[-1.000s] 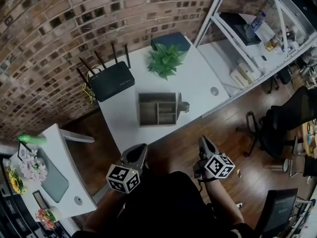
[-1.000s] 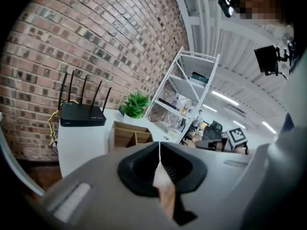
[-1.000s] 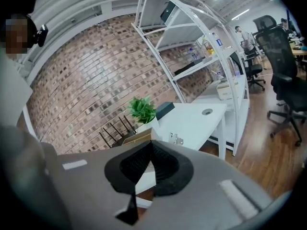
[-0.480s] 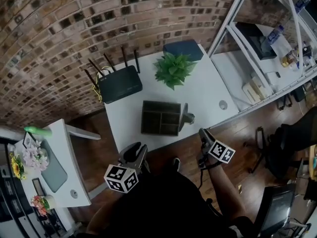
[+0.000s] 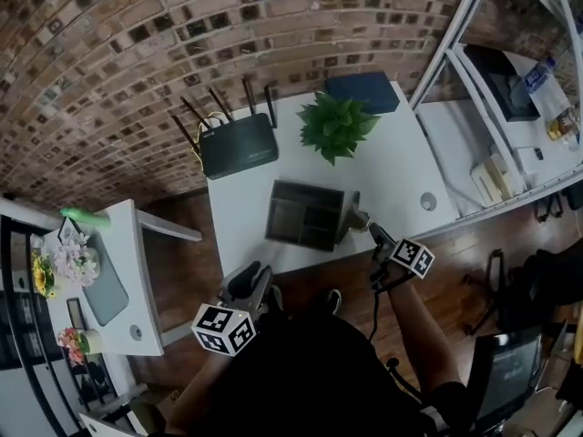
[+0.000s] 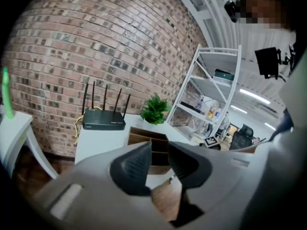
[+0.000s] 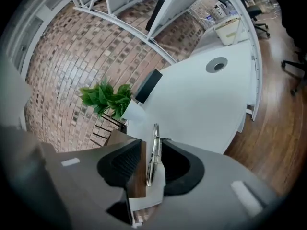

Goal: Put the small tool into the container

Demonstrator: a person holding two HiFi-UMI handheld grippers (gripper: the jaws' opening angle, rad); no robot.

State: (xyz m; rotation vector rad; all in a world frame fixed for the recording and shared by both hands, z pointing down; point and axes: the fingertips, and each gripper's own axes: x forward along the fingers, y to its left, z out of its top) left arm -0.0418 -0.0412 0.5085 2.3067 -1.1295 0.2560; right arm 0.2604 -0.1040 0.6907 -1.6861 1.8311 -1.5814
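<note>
Jaws of right gripper (image 7: 152, 145) have just been opening, spread around slim metal tool (image 7: 152, 159) beside container (image 5: 271, 215). Left gripper (image 6: 159, 148) slightly spread, empty.

The person wears a black top (image 5: 301, 371) and a dark shoe (image 5: 333, 299). The left gripper (image 5: 260, 273) and right gripper (image 5: 373, 232) are each a smooth grey moulded shell with two dark, ribbed pads (image 6: 136, 164) and small pale rectangular labels (image 7: 71, 162) on the casing. Each carries a cube, left (image 5: 223, 329) and right (image 5: 412, 257), faced with black-and-white square markers. A thin black cable (image 5: 375, 312) trails from the right gripper. Its jaws have just been opening, with the small tool (image 7: 153, 152) between them.
</note>
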